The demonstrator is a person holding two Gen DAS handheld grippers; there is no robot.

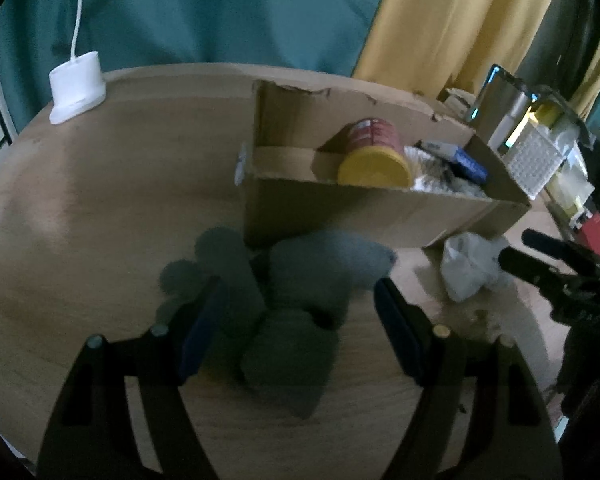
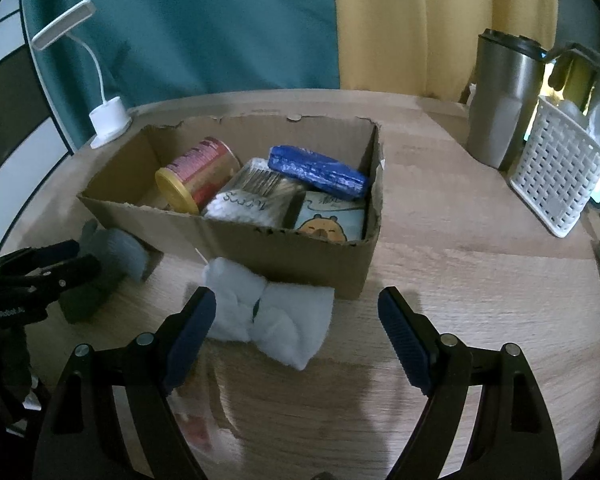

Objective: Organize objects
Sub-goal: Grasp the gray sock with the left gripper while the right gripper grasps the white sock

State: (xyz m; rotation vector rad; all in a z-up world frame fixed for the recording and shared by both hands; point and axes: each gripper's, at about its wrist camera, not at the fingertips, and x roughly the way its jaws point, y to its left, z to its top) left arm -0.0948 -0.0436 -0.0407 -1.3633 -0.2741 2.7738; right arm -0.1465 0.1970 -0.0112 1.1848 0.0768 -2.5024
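The left gripper (image 1: 296,320) is hovering with its jaws spread wide, pinching nothing. Between them a grey plush toy (image 1: 300,292) is lying on the wooden table (image 1: 80,200), its body reaching forward past the fingertips and touching the near wall of the cardboard box (image 1: 380,212) just ahead. To the right of these jaws a white knotted cloth (image 1: 472,268) is sitting beside the box's near corner.

The right gripper (image 2: 296,308) is also standing spread and empty. That cloth (image 2: 272,316) is lying between its jaws, close against the left finger, with the box (image 2: 284,252) just beyond it. Inside the box a red can with a yellow lid (image 2: 192,180) is lying on its side at the left, a blue packet (image 2: 320,172) at the right rear. Farther right a steel tumbler (image 2: 500,100) and a white basket (image 2: 556,172) are standing; far left, a white lamp (image 2: 108,120).
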